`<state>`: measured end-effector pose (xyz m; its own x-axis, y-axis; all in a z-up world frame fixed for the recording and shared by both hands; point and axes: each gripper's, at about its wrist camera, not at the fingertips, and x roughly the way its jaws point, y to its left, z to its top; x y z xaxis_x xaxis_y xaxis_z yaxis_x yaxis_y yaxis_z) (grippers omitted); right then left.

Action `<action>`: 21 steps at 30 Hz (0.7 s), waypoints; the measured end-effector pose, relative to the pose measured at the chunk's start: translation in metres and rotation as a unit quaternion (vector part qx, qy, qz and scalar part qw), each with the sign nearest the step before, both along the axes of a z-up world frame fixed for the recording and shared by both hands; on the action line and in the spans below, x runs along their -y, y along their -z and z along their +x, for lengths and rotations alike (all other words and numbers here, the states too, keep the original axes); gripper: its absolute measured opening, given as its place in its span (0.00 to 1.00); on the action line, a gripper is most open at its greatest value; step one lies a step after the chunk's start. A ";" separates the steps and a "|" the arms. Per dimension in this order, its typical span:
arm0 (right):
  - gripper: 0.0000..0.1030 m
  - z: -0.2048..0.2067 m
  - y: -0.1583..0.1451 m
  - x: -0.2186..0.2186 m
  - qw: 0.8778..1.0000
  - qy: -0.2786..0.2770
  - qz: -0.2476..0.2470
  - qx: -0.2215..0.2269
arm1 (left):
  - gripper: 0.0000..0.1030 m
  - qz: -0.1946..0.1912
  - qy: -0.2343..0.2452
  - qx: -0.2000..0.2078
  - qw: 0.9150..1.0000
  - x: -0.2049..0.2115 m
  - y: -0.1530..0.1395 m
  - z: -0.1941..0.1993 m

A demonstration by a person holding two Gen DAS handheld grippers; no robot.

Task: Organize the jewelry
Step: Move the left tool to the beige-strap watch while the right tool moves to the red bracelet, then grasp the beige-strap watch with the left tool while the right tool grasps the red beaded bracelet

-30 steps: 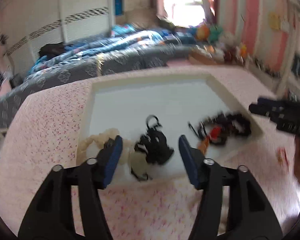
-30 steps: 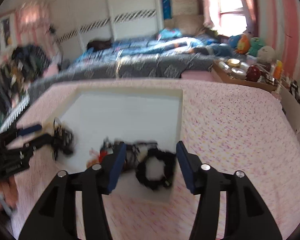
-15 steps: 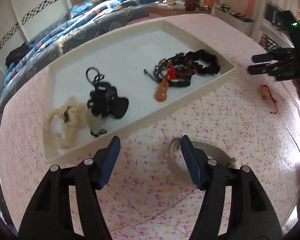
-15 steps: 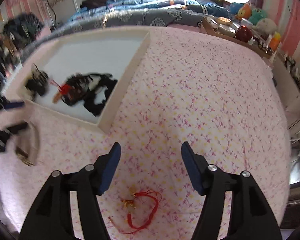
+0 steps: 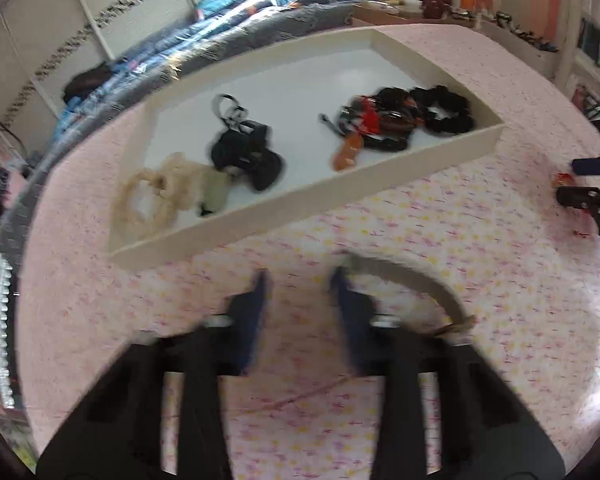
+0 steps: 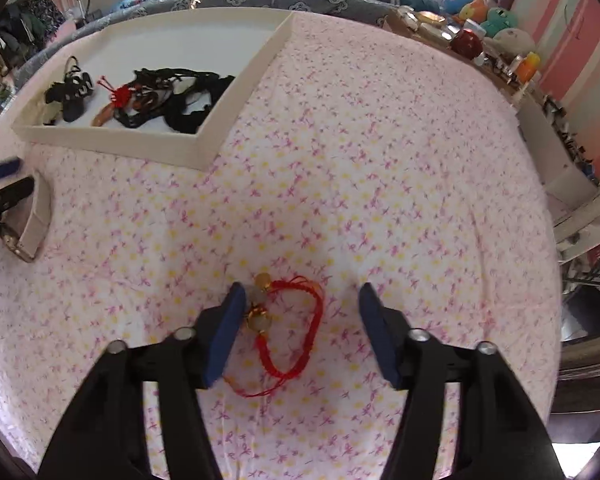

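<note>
the right tongs (image 6: 300, 312) stand released around the red bracelet (image 6: 296, 328), low in frame. the left tongs (image 5: 300, 280), blurred, gape beside the beige band (image 5: 416, 280), below the tray (image 5: 340, 196) edge; bare floral cloth (image 6: 380, 160) fills the frame's right.

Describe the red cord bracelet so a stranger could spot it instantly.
On the pink floral bedspread, outside the white tray, it lies between the open right tongs. The red cord bracelet is a thin loop with gold beads, alone there.

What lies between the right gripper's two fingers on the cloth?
In the right wrist view, the red cord bracelet with gold beads lies on the floral cloth between the open right gripper fingers, nearer the left finger, beads apparently touching it.
</note>
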<state>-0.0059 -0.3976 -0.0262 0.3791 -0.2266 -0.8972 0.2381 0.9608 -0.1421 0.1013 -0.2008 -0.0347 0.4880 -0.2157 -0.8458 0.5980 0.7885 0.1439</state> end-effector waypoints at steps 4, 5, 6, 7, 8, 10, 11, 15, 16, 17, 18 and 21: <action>0.11 -0.002 -0.002 -0.005 0.999 -0.023 0.034 0.015 | 0.03 -0.010 -0.001 0.003 1.000 -0.002 0.000 -0.003; 0.11 -0.004 -0.002 -0.006 0.999 -0.022 0.036 0.018 | 0.03 -0.013 -0.001 0.003 1.000 -0.003 0.000 -0.003; 0.11 -0.005 -0.003 -0.005 0.999 -0.019 0.036 0.022 | 0.03 -0.014 -0.001 0.003 1.000 -0.004 0.000 -0.004; 0.11 -0.008 -0.004 -0.005 0.999 -0.017 0.038 0.026 | 0.02 -0.017 0.000 0.005 1.000 -0.007 -0.002 -0.006; 0.11 -0.009 -0.005 -0.004 0.999 -0.018 0.041 0.031 | 0.02 -0.020 0.001 0.010 1.000 -0.005 -0.006 -0.007; 0.11 -0.011 -0.015 -0.002 0.997 -0.024 0.048 0.052 | 0.03 -0.033 0.008 0.026 0.999 -0.002 -0.020 -0.015; 0.11 -0.012 -0.022 -0.003 0.997 -0.024 0.047 0.063 | 0.05 -0.042 0.011 0.039 0.998 -0.003 -0.032 -0.017; 0.11 -0.008 -0.061 -0.006 0.990 -0.031 0.054 0.123 | 0.07 -0.064 0.003 0.094 0.994 -0.006 -0.072 -0.007; 0.11 -0.005 -0.073 -0.011 0.989 -0.034 0.049 0.139 | 0.07 -0.071 0.001 0.098 0.993 -0.006 -0.077 -0.002; 0.11 0.001 -0.082 -0.015 0.987 -0.034 0.038 0.150 | 0.07 -0.083 -0.006 0.104 0.991 -0.010 -0.084 0.006; 0.11 0.006 -0.091 -0.019 0.986 -0.036 0.033 0.162 | 0.07 -0.100 -0.012 0.112 0.989 -0.013 -0.091 0.012; 0.11 0.029 -0.112 -0.034 0.975 -0.052 0.049 0.212 | 0.07 -0.130 -0.032 0.139 0.981 -0.019 -0.106 0.031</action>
